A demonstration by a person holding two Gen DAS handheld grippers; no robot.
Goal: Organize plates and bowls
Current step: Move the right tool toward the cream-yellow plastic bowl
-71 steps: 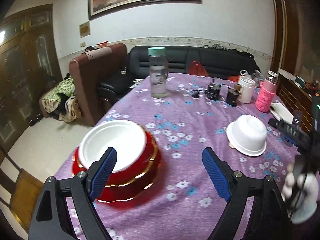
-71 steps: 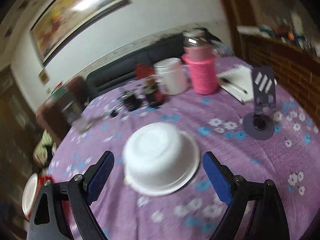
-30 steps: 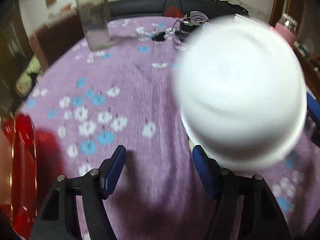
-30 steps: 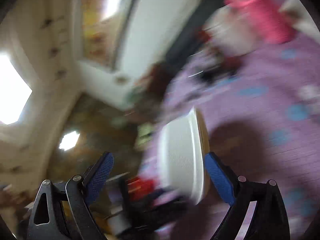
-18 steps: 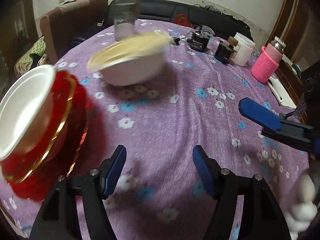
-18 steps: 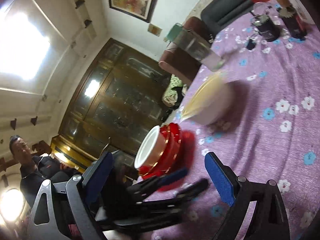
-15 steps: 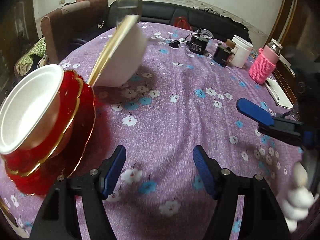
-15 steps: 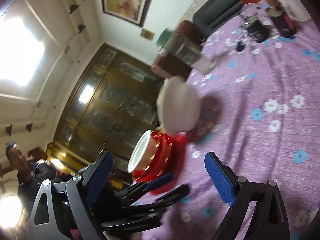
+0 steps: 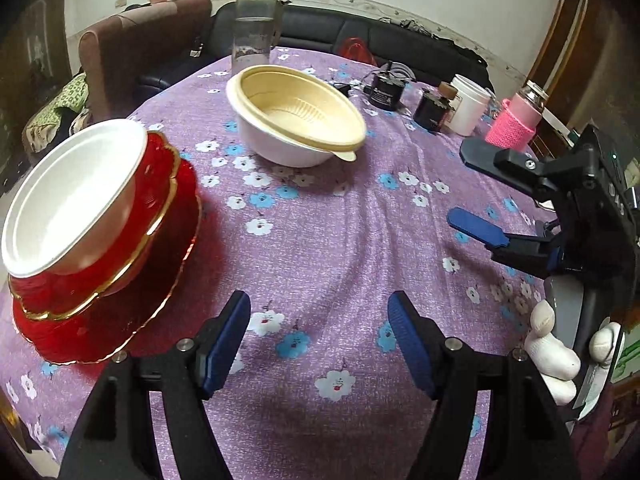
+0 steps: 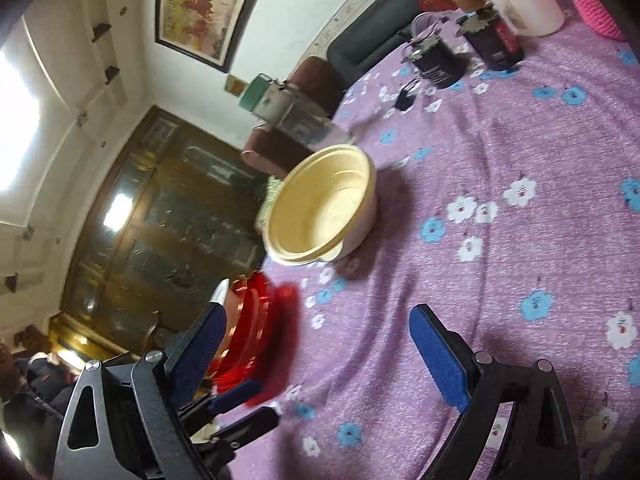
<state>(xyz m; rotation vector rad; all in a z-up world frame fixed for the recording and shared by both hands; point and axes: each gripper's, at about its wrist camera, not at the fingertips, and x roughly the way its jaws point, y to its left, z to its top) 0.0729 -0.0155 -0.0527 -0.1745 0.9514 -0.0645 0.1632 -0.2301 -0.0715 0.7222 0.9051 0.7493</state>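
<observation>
Since the cream-lined bowl [image 9: 296, 116] now sits upright and alone toward the far edge of the bench [image 9: 344, 240], it looks ready to be nested on the stack at the left edge: a white bowl [image 9: 74, 196] in red plates [image 9: 120, 300]. Both the left claw [image 9: 318, 344] and right claw [image 10: 316, 344] are spread, empty. The right view blurs that stack, its own finger covering part.

Home living room, black sofa [image 9: 400, 46], framed painting [image 10: 196, 8] (wood cabinet behind), floral tablecloth [image 9: 340, 232]
</observation>
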